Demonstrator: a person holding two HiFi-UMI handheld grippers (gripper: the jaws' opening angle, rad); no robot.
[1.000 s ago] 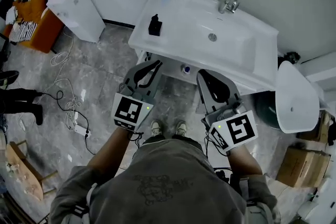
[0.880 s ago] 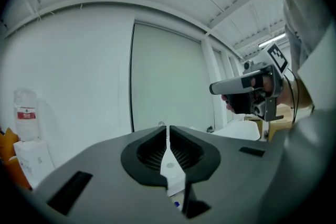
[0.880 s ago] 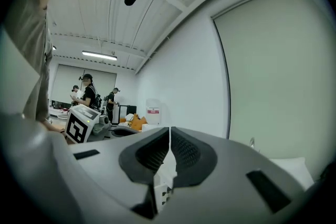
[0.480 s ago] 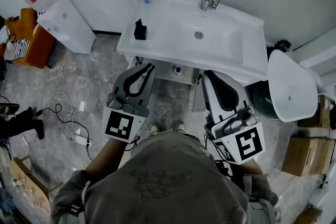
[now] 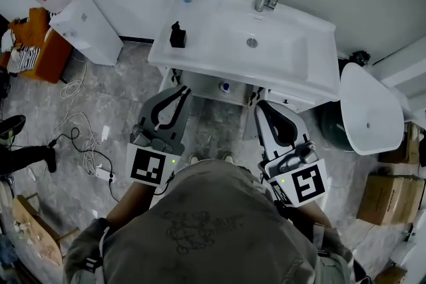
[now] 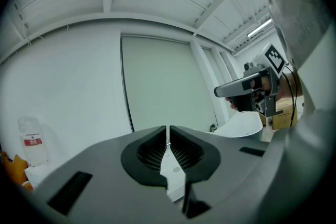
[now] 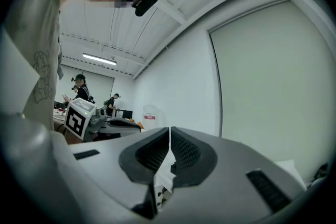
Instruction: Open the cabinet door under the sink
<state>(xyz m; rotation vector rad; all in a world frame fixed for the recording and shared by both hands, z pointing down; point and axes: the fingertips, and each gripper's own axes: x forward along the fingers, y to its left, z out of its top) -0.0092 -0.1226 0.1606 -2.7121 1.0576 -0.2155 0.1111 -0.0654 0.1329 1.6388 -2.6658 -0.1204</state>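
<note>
Two grey plastic grippers, left gripper and right gripper, jaws pressed together on nothing, held level before the white ceramic sink. Pale grey cabinet door just beneath the basin's front rim, untouched. Best: part one jaw pair, drop to the small round knob, clamp squarely, pull outward.

Grey tee, grey tongs, marker cubes

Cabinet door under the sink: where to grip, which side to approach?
Probably the small round knob on the cabinet front, just under the sink rim. Come in level from the front: the sink overhangs it, blocking any approach from above. The rest of the door is mostly hidden.
</note>
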